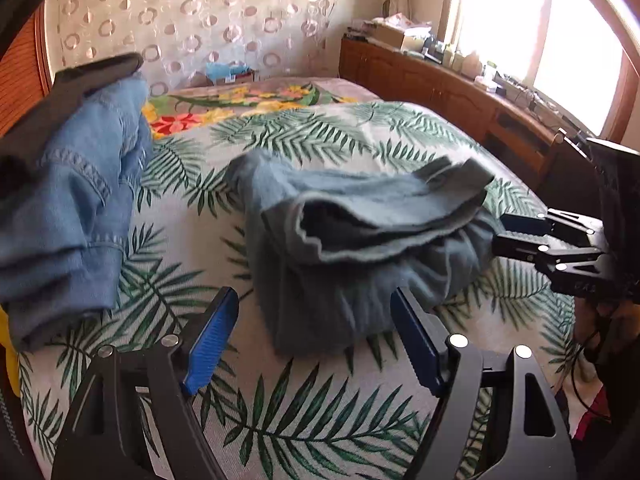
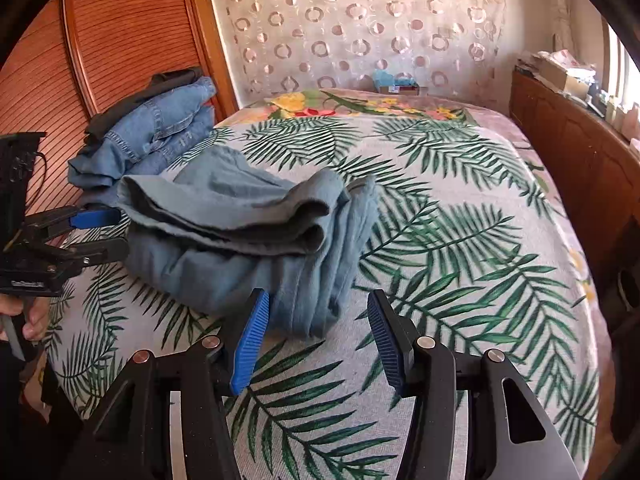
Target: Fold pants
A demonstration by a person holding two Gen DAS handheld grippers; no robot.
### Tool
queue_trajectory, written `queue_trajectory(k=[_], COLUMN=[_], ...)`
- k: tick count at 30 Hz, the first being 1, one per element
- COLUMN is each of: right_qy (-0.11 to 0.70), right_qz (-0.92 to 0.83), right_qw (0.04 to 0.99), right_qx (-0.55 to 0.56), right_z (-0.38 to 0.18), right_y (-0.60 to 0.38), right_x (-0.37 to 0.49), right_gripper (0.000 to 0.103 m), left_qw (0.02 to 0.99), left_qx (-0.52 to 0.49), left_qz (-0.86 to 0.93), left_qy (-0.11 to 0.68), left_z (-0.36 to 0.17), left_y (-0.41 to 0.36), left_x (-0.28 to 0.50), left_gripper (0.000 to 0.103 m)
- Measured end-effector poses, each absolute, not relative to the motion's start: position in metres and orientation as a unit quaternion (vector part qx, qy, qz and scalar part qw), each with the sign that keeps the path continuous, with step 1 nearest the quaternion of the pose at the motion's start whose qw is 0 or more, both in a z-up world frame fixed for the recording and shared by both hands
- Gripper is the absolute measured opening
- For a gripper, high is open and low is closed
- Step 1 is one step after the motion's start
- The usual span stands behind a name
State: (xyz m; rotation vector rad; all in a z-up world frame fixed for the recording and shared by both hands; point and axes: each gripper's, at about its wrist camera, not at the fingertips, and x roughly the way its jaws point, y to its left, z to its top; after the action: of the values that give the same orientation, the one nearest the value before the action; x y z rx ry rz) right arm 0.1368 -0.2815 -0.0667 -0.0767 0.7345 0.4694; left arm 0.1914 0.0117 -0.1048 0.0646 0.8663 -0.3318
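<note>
Grey-blue pants (image 2: pixel 248 240) in loose folded heap on bed (image 2: pixel 460 240) w/ palm-leaf cover, just right of denim pile (image 2: pixel 160 136). Heap's long axis runs across, gripper to gripper. Left gripper (image 1: pixel 316 340) at heap's near-left end, jaws released, nothing betw. them (cloth edge just ahead). Right gripper (image 2: pixel 316 340) at near-right end, jaws apart, empty, fold tip just beyond. Both about equally near; likely next: regrasp ends.
</note>
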Motion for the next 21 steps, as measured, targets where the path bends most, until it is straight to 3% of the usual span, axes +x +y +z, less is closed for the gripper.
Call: queue_trajectory(k=[5,8,10,13,16,19,21], right_qy=[0.362,0.371,0.371,0.368,0.355,0.359,0.359], right_qz=[0.241,0.248,0.245,0.246,0.233,0.234,0.234], right_qw=[0.899,0.893,0.893,0.894,0.903,0.902,0.902], right_qx=[-0.046,-0.058,-0.067,-0.069,-0.057,-0.057,-0.06], right_z=[-0.066,-0.071,-0.072,-0.072,-0.068,-0.073,-0.072], right_y=[-0.276,-0.267,-0.266,-0.263,-0.273,-0.271,-0.269], right_x=[0.138,0.145,0.148,0.152,0.148,0.148,0.147], right_gripper=[0.05,0.035,0.02,0.01,0.009,0.009,0.009], left_qw=[0.886,0.884,0.884,0.882,0.883,0.881,0.88], left_qx=[0.032,0.039,0.046,0.051,0.052,0.05,0.05], left_qz=[-0.155,-0.153,-0.151,-0.149,-0.155,-0.169,-0.18], left_qy=[0.436,0.439,0.441,0.443,0.439,0.439,0.436], left_z=[-0.119,-0.122,-0.124,-0.126,-0.125,-0.125,-0.124], left_y=[0.016,0.014,0.011,0.01,0.009,0.006,0.002], left_x=[0.192,0.193,0.194,0.195,0.195,0.195,0.193], left_gripper=[0.079,0.079,0.079,0.078,0.074,0.06,0.042])
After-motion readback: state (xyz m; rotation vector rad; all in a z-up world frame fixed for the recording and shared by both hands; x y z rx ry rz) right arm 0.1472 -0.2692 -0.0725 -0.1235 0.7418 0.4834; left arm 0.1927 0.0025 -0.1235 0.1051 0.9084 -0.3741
